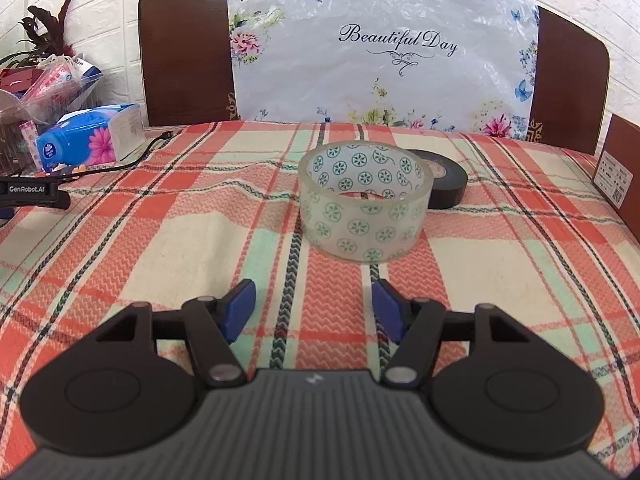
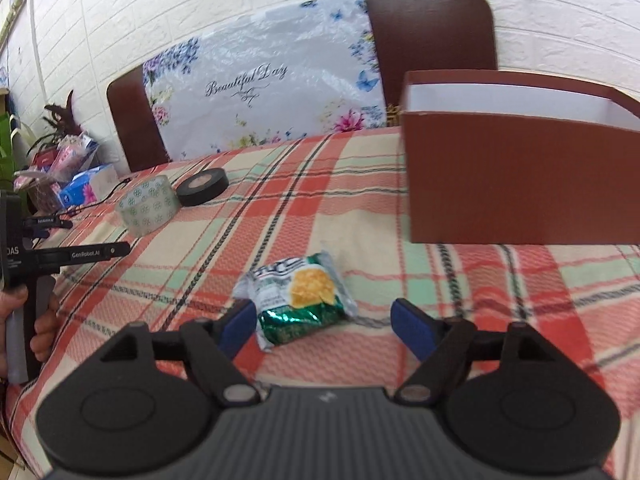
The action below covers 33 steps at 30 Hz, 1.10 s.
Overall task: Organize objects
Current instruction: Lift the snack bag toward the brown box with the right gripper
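A clear tape roll (image 1: 365, 200) with green flower prints stands on the plaid cloth, a black tape roll (image 1: 442, 179) just behind it on the right. My left gripper (image 1: 314, 300) is open, a short way in front of the clear roll with nothing between its blue pads. In the right wrist view a green snack packet (image 2: 298, 300) lies on the cloth, its near end between the tips of my open right gripper (image 2: 324, 320), the pads off it. The clear roll (image 2: 149, 205) and black roll (image 2: 203, 186) lie far left there. A brown open box (image 2: 520, 172) stands at the right.
A chair back (image 1: 180, 56) draped with a floral plastic sheet (image 1: 380, 60) rises behind the table. Tissue packs (image 1: 90, 136), bags and a plant crowd the far left. A cable (image 1: 132, 162) runs across that corner. The box's corner (image 1: 620, 168) borders the right edge. A hand (image 2: 40, 328) holds the other gripper's handle.
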Available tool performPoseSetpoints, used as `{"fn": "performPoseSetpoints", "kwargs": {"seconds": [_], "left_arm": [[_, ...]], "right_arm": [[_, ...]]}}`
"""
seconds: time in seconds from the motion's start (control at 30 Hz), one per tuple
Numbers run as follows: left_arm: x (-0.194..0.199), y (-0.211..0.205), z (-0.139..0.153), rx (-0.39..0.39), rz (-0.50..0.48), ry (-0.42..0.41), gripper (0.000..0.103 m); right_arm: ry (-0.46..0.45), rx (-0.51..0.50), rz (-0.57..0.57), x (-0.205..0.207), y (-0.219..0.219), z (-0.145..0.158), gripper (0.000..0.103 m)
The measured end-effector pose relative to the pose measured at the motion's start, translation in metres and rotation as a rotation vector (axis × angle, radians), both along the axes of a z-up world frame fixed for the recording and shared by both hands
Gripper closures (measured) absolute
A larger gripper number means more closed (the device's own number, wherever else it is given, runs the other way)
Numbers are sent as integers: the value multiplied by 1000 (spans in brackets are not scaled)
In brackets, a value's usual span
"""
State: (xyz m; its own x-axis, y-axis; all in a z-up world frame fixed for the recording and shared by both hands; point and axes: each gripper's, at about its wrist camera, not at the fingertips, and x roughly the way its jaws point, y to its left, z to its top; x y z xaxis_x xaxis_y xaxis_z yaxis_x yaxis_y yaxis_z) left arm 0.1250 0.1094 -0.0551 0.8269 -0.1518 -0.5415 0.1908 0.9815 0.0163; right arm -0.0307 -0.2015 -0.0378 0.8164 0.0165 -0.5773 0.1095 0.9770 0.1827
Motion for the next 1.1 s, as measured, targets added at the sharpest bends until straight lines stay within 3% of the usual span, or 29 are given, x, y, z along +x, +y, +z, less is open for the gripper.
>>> {"fn": "performPoseSetpoints", "kwargs": {"seconds": [0.1, 0.17, 0.23, 0.27, 0.4, 0.57, 0.8, 0.97, 1.0, 1.1], "left_arm": [[-6, -3, 5, 19, 19, 30, 38], [-15, -5, 13, -67, 17, 88, 44], [-26, -14, 24, -200, -81, 152, 56], [-32, -26, 31, -230, -138, 166, 56], [-56, -90, 47, -233, -363, 226, 56], [-73, -144, 44, -292, -509, 373, 54], [-61, -164, 24, -329, -428, 482, 50], [-59, -161, 18, -332, -405, 464, 55], [-59, -160, 18, -335, -403, 458, 59], [-60, -159, 24, -356, -411, 465, 65]], "right_arm": [[-21, 1, -20, -13, -13, 3, 27], [-25, 4, -11, -19, -20, 4, 30], [-28, -5, 17, -22, -22, 5, 37], [-28, -16, 28, -22, -23, 5, 39], [-10, -9, 83, -12, -23, 5, 52], [-16, 55, 73, -10, -32, 5, 60], [-8, 127, 94, 10, -46, 3, 77], [87, 260, 131, 34, -50, -19, 88], [93, 303, 125, 34, -52, -23, 96], [88, 382, 122, 28, -57, -27, 98]]}}
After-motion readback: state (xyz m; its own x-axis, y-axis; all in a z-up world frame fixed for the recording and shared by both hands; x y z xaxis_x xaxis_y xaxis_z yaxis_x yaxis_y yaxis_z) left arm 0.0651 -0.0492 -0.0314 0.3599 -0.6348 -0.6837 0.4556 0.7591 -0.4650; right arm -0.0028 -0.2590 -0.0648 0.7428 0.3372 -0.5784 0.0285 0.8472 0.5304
